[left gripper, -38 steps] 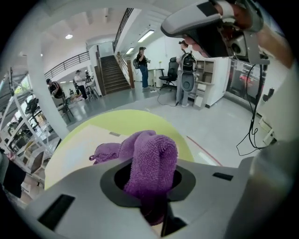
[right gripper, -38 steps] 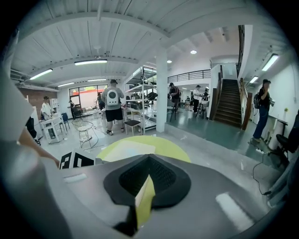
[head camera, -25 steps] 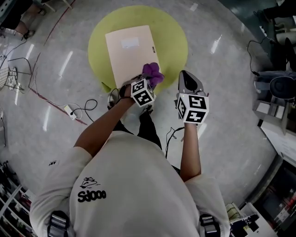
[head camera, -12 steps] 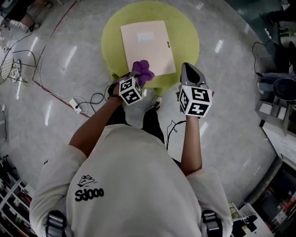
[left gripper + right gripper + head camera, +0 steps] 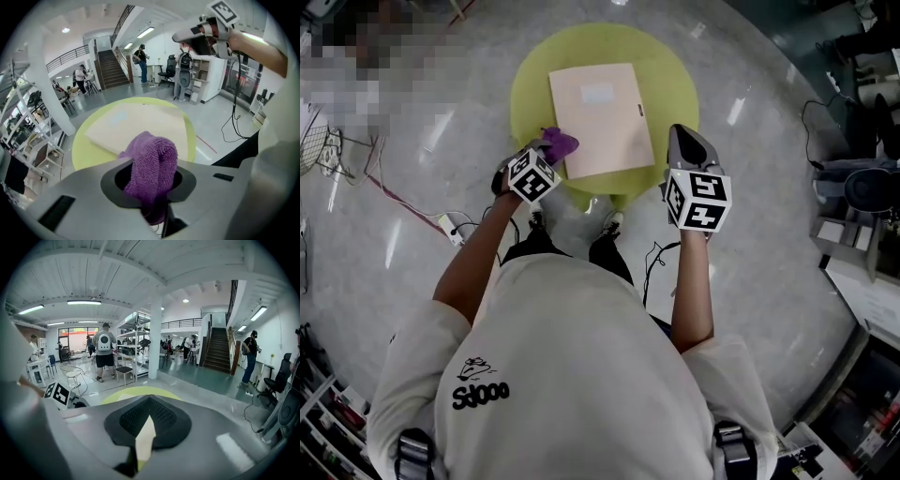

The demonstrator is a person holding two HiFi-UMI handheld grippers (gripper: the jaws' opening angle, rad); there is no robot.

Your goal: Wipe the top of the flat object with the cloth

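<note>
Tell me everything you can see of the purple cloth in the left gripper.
The purple cloth is a small, fuzzy piece, like microfibre, bunched into a rounded wad. The left gripper is shut on its lower part, so the bulk pokes out beyond the jaws. In the head view it sits at the left edge of the beige flat object, above the yellow-green table; whether it touches either cannot be told.

The round yellow-green table (image 5: 675, 94) stands on a glossy grey floor (image 5: 769, 234). A white power strip (image 5: 448, 228) lies left of the table. A dark staircase (image 5: 108, 69) stands far back.
</note>
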